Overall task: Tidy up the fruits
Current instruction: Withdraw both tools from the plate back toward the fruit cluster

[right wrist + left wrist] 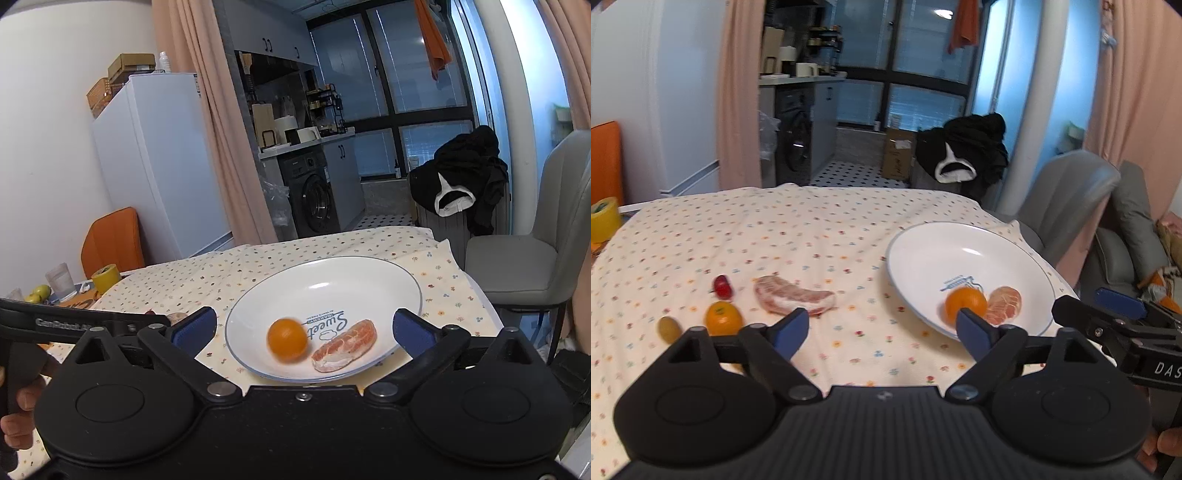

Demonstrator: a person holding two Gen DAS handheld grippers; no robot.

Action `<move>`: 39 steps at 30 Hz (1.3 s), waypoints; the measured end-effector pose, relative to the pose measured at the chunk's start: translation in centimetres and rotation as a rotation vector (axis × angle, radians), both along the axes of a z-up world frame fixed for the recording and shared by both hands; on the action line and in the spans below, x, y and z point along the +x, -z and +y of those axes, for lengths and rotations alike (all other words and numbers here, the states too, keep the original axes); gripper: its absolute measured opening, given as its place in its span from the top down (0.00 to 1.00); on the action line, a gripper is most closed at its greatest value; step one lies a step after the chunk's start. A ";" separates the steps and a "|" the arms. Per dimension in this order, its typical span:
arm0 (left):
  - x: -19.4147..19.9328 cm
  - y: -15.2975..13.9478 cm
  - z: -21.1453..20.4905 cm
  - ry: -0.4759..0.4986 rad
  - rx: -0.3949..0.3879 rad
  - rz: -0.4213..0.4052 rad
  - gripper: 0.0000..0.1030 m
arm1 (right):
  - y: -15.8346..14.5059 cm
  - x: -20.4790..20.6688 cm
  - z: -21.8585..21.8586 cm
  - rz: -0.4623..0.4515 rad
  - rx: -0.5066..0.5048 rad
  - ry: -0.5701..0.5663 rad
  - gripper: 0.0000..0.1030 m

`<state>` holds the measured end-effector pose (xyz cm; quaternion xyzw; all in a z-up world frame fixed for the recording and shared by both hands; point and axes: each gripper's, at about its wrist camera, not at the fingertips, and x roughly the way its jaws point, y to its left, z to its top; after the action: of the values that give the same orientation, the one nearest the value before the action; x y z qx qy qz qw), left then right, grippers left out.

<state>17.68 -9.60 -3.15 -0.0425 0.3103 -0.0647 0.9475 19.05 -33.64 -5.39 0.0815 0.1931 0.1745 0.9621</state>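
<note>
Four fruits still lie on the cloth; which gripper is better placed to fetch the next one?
Probably the left gripper: open and empty, with the pomelo wedge and small orange just ahead of its fingers. The right gripper, also open, faces the plate.

A white plate [916, 254] with a thin blue rim is set on the floral tablecloth [775, 236]. Inside it, a small orange [287, 339], blurred, is seen just beside a peeled citrus half [345, 345]. Well to the left of the plate, a peeled pomelo segment [794, 295] is laid flat; further left are found a red fruit [723, 287], a second small orange [724, 317] and a green grape [668, 328].
</note>
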 end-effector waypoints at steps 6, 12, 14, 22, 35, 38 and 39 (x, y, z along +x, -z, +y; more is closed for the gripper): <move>-1.3 -0.3 2.0 -0.045 -0.019 -0.007 0.12 | -0.3 -0.1 1.2 0.018 -0.006 -0.017 0.00; -2.4 -0.6 4.0 -0.087 -0.028 -0.012 0.11 | -0.2 -0.1 2.7 0.049 -0.027 -0.026 0.00; -2.8 -0.6 4.7 -0.105 -0.038 -0.010 0.11 | -0.2 -0.1 3.1 0.060 -0.025 -0.038 0.00; -4.2 -0.5 7.3 -0.152 -0.048 0.002 0.11 | -0.3 -0.1 5.1 0.086 -0.019 -0.096 0.00; -4.9 1.0 9.6 -0.190 -0.054 0.020 0.12 | 0.4 0.1 9.1 0.140 -0.062 -0.202 0.00; -5.0 1.5 10.0 -0.196 -0.057 0.027 0.13 | 0.6 0.2 10.1 0.143 -0.081 -0.229 0.00; -5.0 1.6 10.1 -0.196 -0.058 0.026 0.13 | 0.7 0.3 10.4 0.147 -0.082 -0.239 0.00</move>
<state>12.68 0.53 -4.75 -0.1008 0.3152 0.0202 0.9434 19.34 -23.21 -6.08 0.0314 0.2784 0.2734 0.9202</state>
